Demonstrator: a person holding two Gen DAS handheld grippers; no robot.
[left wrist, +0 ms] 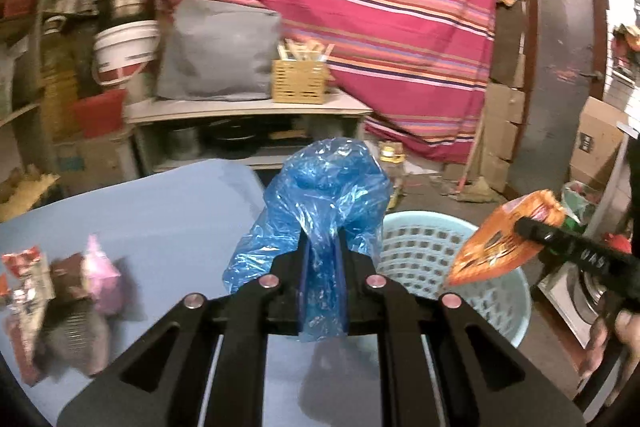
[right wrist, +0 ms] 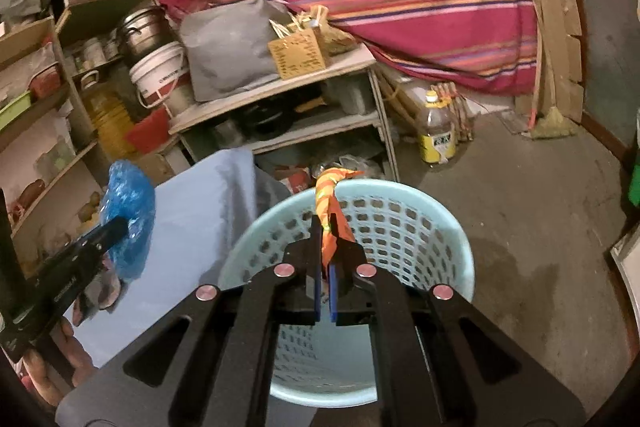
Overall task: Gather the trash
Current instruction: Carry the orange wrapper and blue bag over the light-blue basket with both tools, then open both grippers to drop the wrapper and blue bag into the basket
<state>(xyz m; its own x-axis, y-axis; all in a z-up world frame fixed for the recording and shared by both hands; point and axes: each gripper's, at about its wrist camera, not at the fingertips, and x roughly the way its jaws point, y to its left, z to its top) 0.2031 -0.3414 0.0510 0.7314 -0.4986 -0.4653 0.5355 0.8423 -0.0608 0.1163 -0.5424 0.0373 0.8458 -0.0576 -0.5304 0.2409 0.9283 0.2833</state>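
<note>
Left wrist view: left gripper [left wrist: 322,251] is clamping a floppy, featherlight blue plastic bag [left wrist: 320,195] mid-bunch, while right gripper [right wrist: 329,227] is pinching a crinkly, slippery orange wrapper [right wrist: 330,205] over the basket [right wrist: 448,223].

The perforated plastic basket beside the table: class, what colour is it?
Pale blue-green; the perforated plastic basket shows best in the right wrist view.

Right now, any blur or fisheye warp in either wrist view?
Left wrist view: wrappers on the blue table smeared by motion blur, blue bag sharp. Right wrist view: mostly sharp; light blue basket crisp. Both: strong fisheye bending, dark corners.
</note>
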